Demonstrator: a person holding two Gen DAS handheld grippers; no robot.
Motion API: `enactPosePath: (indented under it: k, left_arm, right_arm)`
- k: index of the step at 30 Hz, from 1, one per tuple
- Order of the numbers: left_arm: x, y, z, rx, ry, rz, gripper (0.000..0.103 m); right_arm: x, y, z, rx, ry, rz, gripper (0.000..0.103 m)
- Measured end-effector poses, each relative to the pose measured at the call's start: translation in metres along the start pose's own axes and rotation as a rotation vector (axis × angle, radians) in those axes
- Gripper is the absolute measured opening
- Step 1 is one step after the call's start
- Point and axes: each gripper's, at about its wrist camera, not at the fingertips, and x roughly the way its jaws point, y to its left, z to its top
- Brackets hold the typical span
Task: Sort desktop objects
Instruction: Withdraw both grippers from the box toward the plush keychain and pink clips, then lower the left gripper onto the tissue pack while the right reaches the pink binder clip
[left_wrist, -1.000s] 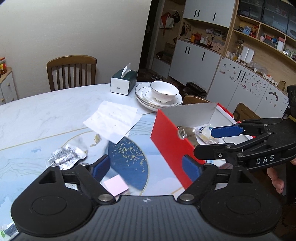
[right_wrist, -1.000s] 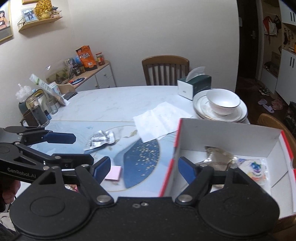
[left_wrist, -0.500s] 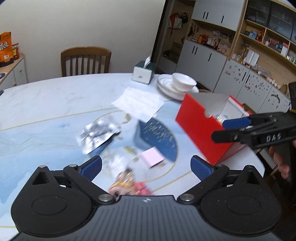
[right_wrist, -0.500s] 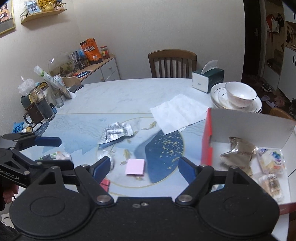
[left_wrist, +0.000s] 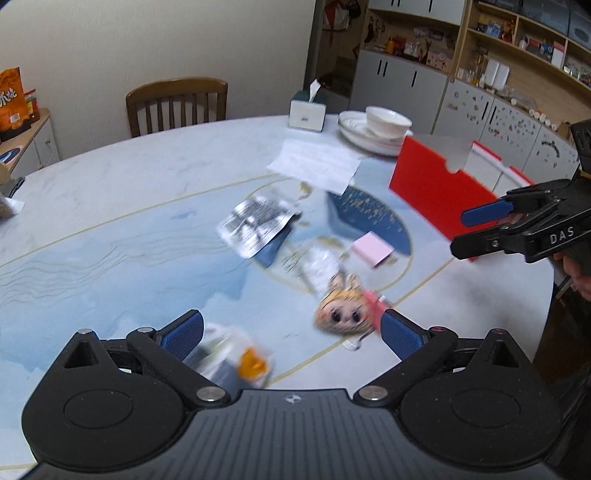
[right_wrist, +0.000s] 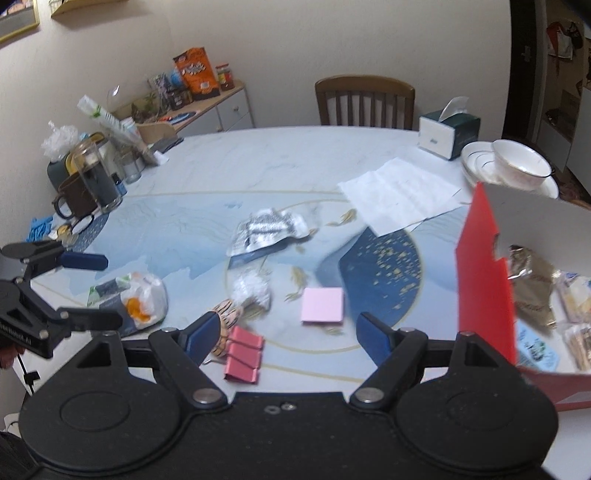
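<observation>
A red box (right_wrist: 484, 273) (left_wrist: 436, 184) with several snack packets inside stands at the table's right. Loose on the table lie a silver foil packet (right_wrist: 267, 234) (left_wrist: 255, 221), a pink sticky-note pad (right_wrist: 322, 305) (left_wrist: 372, 248), a pink binder clip (right_wrist: 243, 354), a doll-head figure (left_wrist: 343, 312), a crumpled clear wrapper (right_wrist: 253, 290) and a white packet with an orange picture (right_wrist: 136, 302) (left_wrist: 236, 363). My left gripper (left_wrist: 291, 332) is open and empty above the white packet. My right gripper (right_wrist: 284, 332) is open and empty above the binder clip and pad.
A white paper sheet (right_wrist: 399, 192), stacked plates with a bowl (right_wrist: 517, 166) and a tissue box (right_wrist: 448, 134) sit at the far right. A glass jar and dark mug (right_wrist: 88, 184) stand at the left edge. A wooden chair (right_wrist: 364, 99) is behind the table.
Both grippers have pulled back and swung left, away from the red box. The doll head, binder clip and white packet near the front edge have come into view. Both stay open.
</observation>
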Motion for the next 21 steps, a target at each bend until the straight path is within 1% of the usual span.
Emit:
enactPosePath:
  k: [7, 11, 14, 21]
  left_arm:
    - [0.01, 0.026, -0.013, 0.023, 0.049, 0.001, 0.102]
    - [0.019, 0.035, -0.02, 0.066, 0.073, 0.026, 0.102]
    - [0.024, 0.04, -0.023, 0.087, 0.08, 0.025, 0.102]
    - [0.042, 0.056, -0.029, 0.091, 0.141, 0.014, 0.102]
  right_arm:
    - [0.021, 0.02, -0.008, -0.034, 0.056, 0.017, 0.081]
    - [0.035, 0.031, -0.014, -0.059, 0.098, 0.024, 0.081]
    - [0.045, 0.038, -0.017, -0.083, 0.12, 0.024, 0.081]
    - [0.068, 0.044, -0.019, -0.116, 0.153, 0.014, 0.081]
